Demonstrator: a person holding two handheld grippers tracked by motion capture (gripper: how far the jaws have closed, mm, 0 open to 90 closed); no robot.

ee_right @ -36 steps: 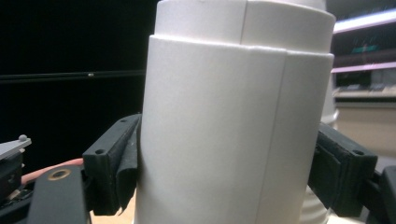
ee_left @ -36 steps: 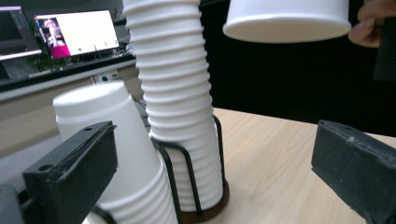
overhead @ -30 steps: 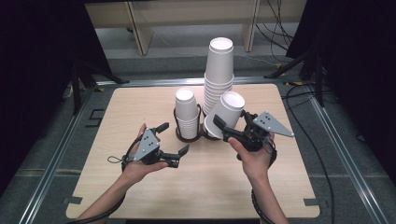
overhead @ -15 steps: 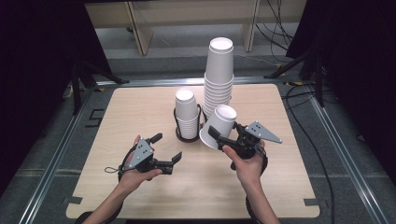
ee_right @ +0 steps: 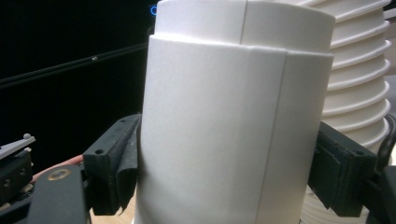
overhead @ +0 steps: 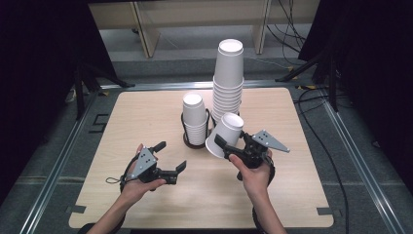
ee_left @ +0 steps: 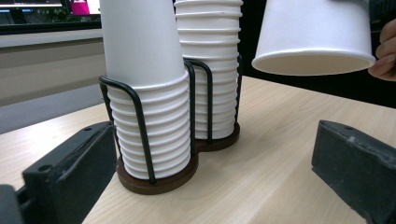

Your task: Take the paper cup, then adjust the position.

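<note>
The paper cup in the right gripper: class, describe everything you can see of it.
The paper cup is plain white, tapered, with a rolled rim and a side seam. It is upside down and tilted, mouth toward the table. The right gripper clamps its wall between both pads, lifted off the tabletop, just beside the taller stack.

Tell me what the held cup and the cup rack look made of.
Held cup: matte white paper, judging by the side seam and rolled rim. Cup rack: thin black wire, probably coated metal, on a dark brown round base, possibly wood.
</note>
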